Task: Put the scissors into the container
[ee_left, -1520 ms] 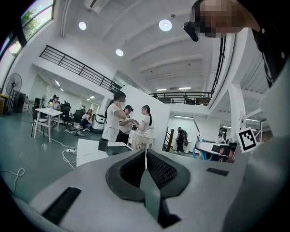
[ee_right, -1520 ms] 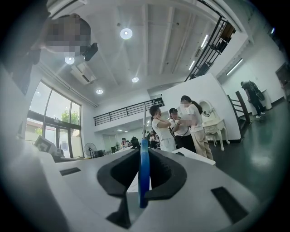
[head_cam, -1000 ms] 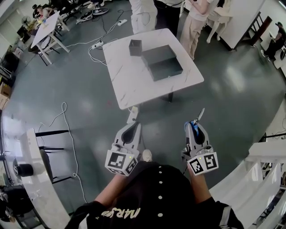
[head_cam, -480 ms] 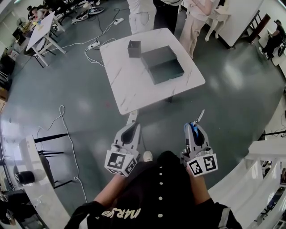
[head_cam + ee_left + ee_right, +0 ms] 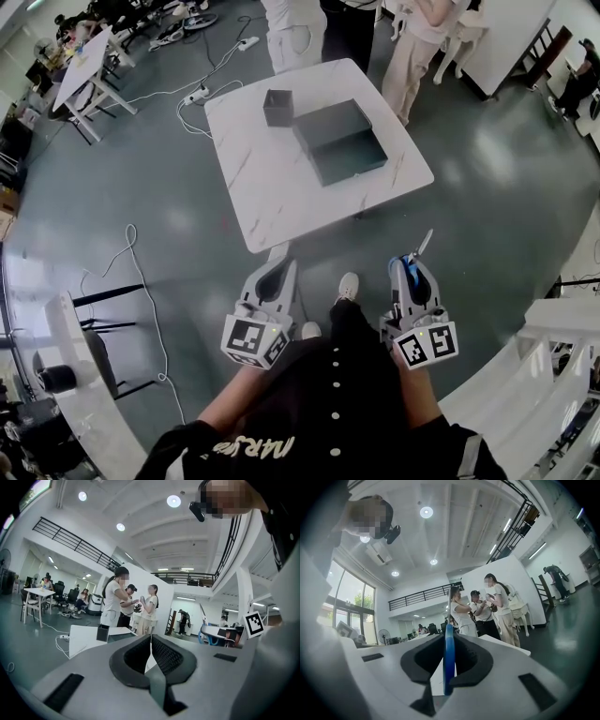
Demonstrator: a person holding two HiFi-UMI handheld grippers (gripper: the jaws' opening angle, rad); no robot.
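Observation:
My right gripper [image 5: 407, 269] is shut on the scissors [image 5: 419, 247]: the blue handle [image 5: 449, 660] is clamped between the pads and the metal blades stick out forward. Held level beside it, my left gripper [image 5: 278, 255] is shut with nothing in it, its pads [image 5: 161, 653] meeting. Both hang over the floor, short of the white marble table [image 5: 277, 192]. On the table's far half lies an open dark grey container [image 5: 341, 142], with a small dark square box [image 5: 277, 106] at its left. The left gripper view also shows the table [image 5: 83, 638] and the box [image 5: 102, 633].
Several people [image 5: 302, 30] stand right behind the table. A power strip and cables [image 5: 201, 93] lie on the floor at its left. Another white table [image 5: 86, 58] stands at the far left. White furniture [image 5: 82, 375] flanks me at both lower sides. My shoe [image 5: 347, 286] is between the grippers.
The table has drifted slightly left and nearer in the head view. A foot has stepped forward between the grippers. Both grippers keep their pose and the scissors stay clamped.

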